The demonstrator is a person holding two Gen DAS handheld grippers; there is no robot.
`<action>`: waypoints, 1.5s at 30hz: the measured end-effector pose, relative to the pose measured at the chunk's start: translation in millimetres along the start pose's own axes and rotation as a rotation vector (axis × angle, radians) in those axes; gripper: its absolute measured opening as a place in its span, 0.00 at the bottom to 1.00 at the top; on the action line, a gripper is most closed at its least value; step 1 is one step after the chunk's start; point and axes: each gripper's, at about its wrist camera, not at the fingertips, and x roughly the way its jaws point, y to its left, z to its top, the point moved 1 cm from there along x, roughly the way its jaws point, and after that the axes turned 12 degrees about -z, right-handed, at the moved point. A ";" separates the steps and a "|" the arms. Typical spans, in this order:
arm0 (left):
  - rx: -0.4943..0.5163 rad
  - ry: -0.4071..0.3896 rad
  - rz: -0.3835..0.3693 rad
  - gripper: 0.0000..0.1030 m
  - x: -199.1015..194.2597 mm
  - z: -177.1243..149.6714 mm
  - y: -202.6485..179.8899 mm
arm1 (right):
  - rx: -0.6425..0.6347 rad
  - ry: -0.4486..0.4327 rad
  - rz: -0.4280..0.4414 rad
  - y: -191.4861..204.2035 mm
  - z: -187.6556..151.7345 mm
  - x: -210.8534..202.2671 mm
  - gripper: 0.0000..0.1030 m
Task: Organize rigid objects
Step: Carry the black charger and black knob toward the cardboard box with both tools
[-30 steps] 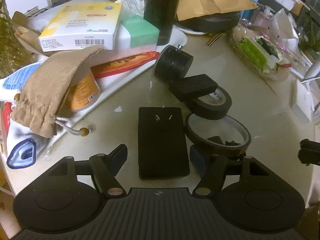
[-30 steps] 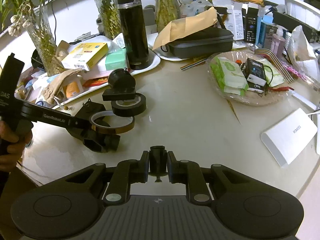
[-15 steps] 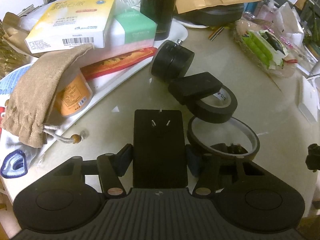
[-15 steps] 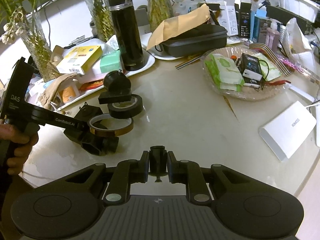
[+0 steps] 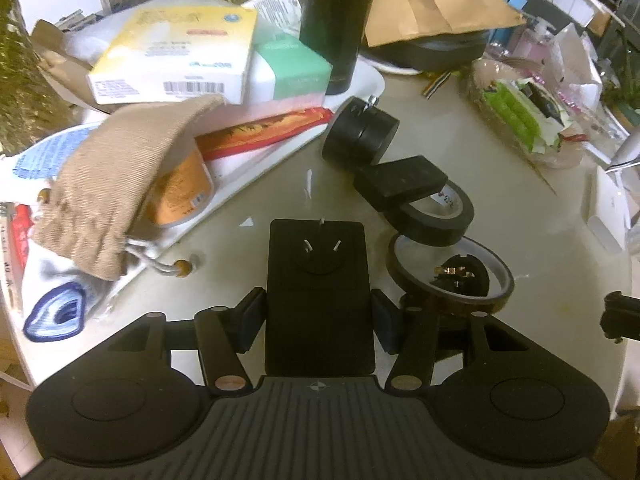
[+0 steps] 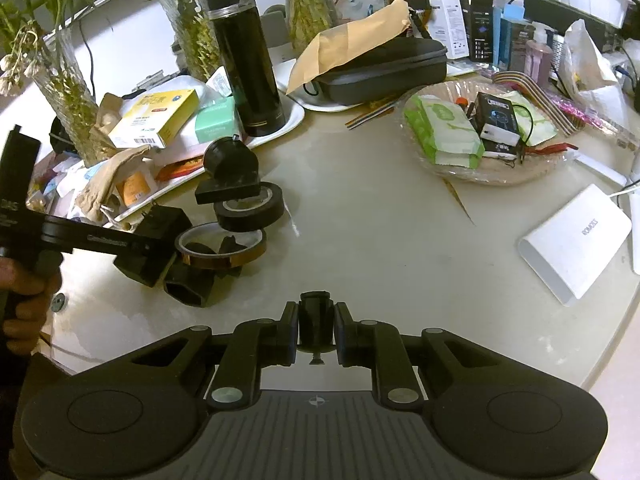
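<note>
My left gripper point(image 5: 318, 316) is shut on a black power adapter point(image 5: 318, 280) with its metal prongs facing up; it seems slightly raised off the table. In the right wrist view the adapter point(image 6: 154, 236) sits at the left with the left gripper point(image 6: 132, 246) on it. Beside it lie an amber tape ring point(image 5: 452, 276), a black tape roll point(image 5: 434, 216), a black block point(image 5: 400, 180) and a black caster wheel point(image 5: 360, 136). My right gripper point(image 6: 316, 326) is shut on a small black part point(image 6: 316, 320), held above the table's near edge.
A white tray point(image 5: 372, 76) holds a yellow box point(image 5: 176, 60), a green box point(image 5: 292, 68) and a black flask point(image 6: 246, 60). A tan pouch point(image 5: 116, 184) overhangs it. A plate of packets point(image 6: 480, 132), a white box point(image 6: 576, 236) and a black case point(image 6: 380, 68) lie to the right.
My left gripper moved forward around the power adapter and closed its fingers on it. My right gripper stayed shut on its small black part.
</note>
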 end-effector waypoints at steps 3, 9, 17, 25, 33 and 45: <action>-0.004 -0.024 -0.004 0.53 -11.3 -2.4 0.5 | -0.006 -0.004 0.000 1.0 0.7 -3.4 0.20; 0.005 -0.054 -0.025 0.53 -31.5 -12.5 -5.7 | 0.006 -0.006 0.013 2.0 -0.3 -11.8 0.20; 0.044 -0.103 -0.051 0.53 -65.3 -24.8 -21.1 | 0.009 -0.028 0.042 7.3 -2.5 -39.9 0.20; 0.070 -0.134 -0.080 0.53 -102.4 -43.4 -35.8 | 0.002 -0.046 0.074 15.5 -8.5 -70.1 0.20; 0.065 -0.150 -0.092 0.53 -130.1 -64.1 -47.3 | -0.011 -0.053 0.095 22.9 -23.4 -97.6 0.20; 0.062 -0.127 -0.121 0.53 -147.1 -100.8 -61.6 | -0.010 -0.037 0.120 30.1 -49.2 -120.6 0.20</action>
